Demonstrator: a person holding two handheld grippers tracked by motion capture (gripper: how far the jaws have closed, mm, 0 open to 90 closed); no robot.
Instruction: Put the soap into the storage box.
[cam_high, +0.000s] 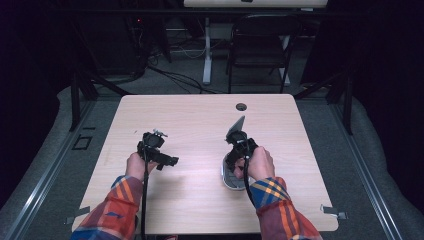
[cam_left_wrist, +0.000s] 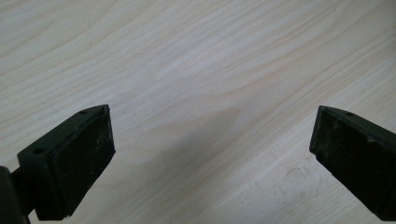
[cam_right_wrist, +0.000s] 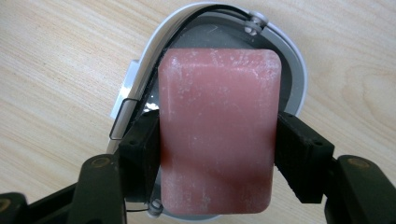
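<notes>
Left tongs: the left gripper (cam_high: 170, 161) sits low over the pale wooden table (cam_high: 190, 115), held in the person's left hand (cam_high: 134, 165), and its jaws are spread wide in the left gripper view (cam_left_wrist: 212, 149).
Between the left jaws: bare wood grain and nothing else, a soft shadow lying under the gap.
Right tongs: the right gripper (cam_right_wrist: 217, 154) is pinching a pink soap bar (cam_right_wrist: 217, 135), one black pad pressed on each long side of it.
Soap bar: upright between the right jaws, rounded corners, a dusty white bloom on its face, sticking out well past the pad tips.
Behind the soap: a white oval case (cam_right_wrist: 299, 88) with a grey inside lies on the table directly beyond the right jaws, a dark wire loop curving along its rim.
From above: the right gripper (cam_high: 235, 165) points down over that case (cam_high: 226, 176), the right hand (cam_high: 260, 162) wrapped round the handle.
Gap between the tongs: the two grippers are well apart, plain tabletop between them.
</notes>
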